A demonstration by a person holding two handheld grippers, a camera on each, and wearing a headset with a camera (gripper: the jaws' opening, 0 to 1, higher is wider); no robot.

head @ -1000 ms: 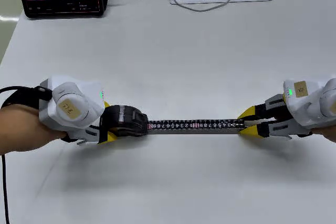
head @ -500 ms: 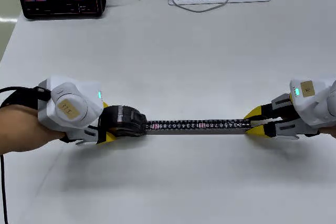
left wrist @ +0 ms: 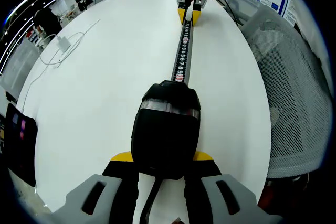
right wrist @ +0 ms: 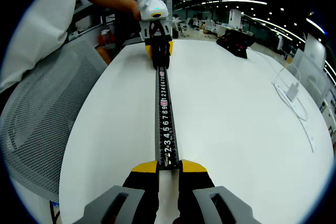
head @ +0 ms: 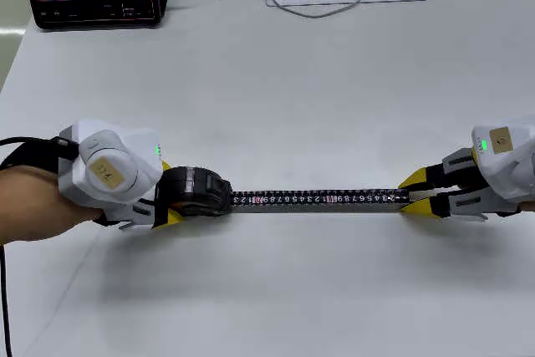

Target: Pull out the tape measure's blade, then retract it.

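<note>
Black tape measure [head: 194, 191] is clamped in left hand-held gripper [head: 170, 195], frame left. Its blade [head: 318, 199] is pinched shut by right hand-held gripper [head: 413, 194].

White digits run along the black steel tape-measure blade [right wrist: 164, 124]. In the right gripper view they read 2 3 4 5 6 7 8 9 up to a small red box whose figure is too small to read. In the head view the blade [head: 318, 199] repeats runs of 1 to 9 between red boxes, starting at the mouth of the black rubber-clad tape-measure case [head: 197, 191]. Tan square stickers sit on the white left gripper [head: 170, 194] and right gripper [head: 411, 196]; their marks are illegible.
</note>
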